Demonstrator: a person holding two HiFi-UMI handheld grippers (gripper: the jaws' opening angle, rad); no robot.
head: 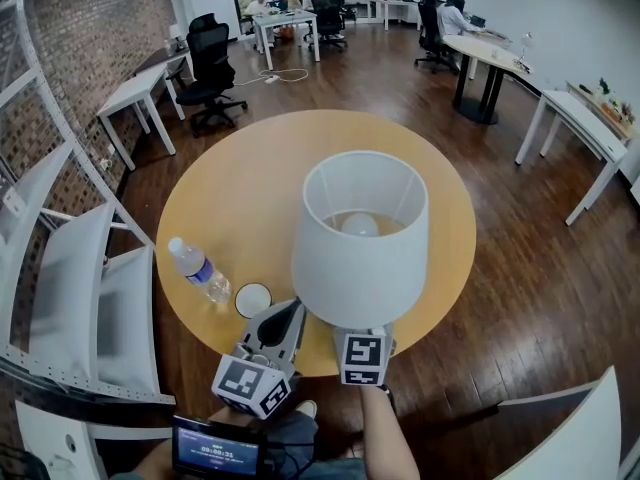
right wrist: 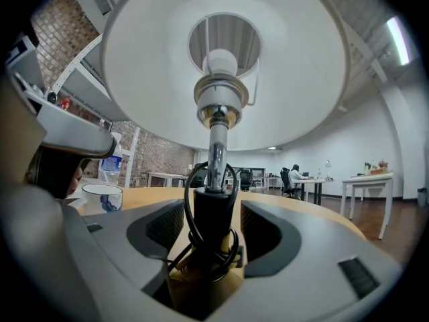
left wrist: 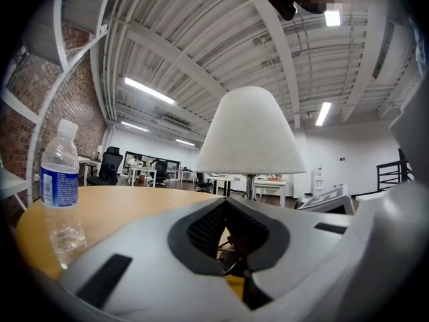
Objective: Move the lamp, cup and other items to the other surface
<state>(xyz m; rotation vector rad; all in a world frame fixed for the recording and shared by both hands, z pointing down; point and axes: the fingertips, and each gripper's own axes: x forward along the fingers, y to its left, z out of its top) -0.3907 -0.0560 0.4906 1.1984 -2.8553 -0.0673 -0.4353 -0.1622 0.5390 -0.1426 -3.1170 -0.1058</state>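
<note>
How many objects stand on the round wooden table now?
3: the lamp at the near edge, the cup to its left, the water bottle further left. The lamp may hide others.

This is an open-plan office in a loft-style hall. White desks point(head: 135, 93) line the brick wall point(head: 95, 38) and fill the far end, with black swivel office chairs point(head: 210, 63) drawn up to them. A seated person point(head: 455, 13) works at one far desk, and others sit at the back. A round wooden table point(head: 230, 198) stands on the dark plank floor point(head: 540, 258). Overhead run white ceiling beams point(left wrist: 268, 25) and strip lights point(left wrist: 149, 90). A white shelving unit point(head: 70, 268) stands at the left.
</note>
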